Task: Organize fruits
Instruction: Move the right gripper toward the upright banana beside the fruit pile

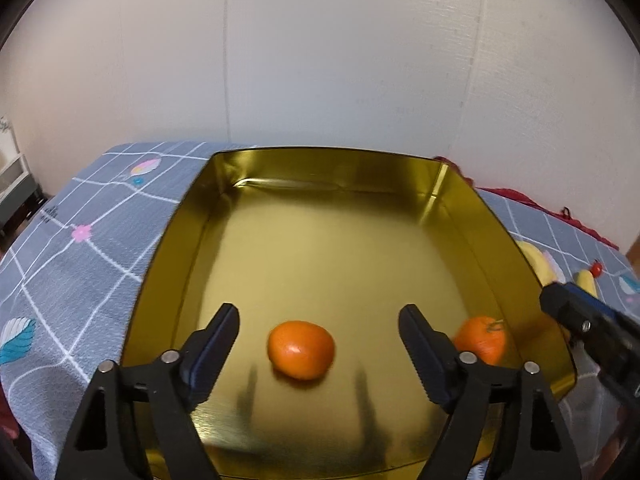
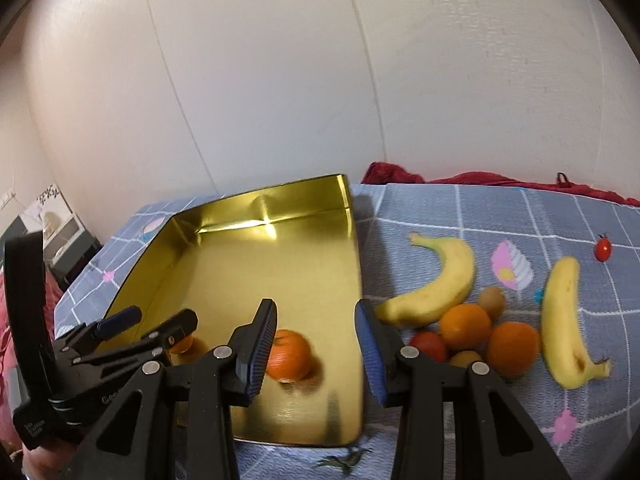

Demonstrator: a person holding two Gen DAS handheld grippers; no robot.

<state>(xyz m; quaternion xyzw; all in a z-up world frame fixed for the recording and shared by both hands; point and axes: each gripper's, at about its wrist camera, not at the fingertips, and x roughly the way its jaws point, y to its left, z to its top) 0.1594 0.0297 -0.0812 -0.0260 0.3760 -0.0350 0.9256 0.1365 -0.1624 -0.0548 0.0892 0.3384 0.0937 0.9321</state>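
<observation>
Left gripper (image 1: 318, 332) open over round orange (image 1: 301, 349); glossy gold tray (image 1: 332, 160).

Blue-grey checked tablecloth (image 2: 520, 216) with white grid lines, printed pink flowers, feathers, pastel shapes, covers table. Dark red fabric (image 2: 400, 174) bunched along far edge against wall. White panelled wall (image 1: 320, 60) behind. White shelf unit (image 2: 60, 228) at far left, contents blurred.

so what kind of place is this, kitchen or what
Probably a room in a home, not clearly a kitchen. The gold tray and loose bananas sit on a patterned blue checked cloth against a plain white wall, with a small shelf unit at the far left.
</observation>
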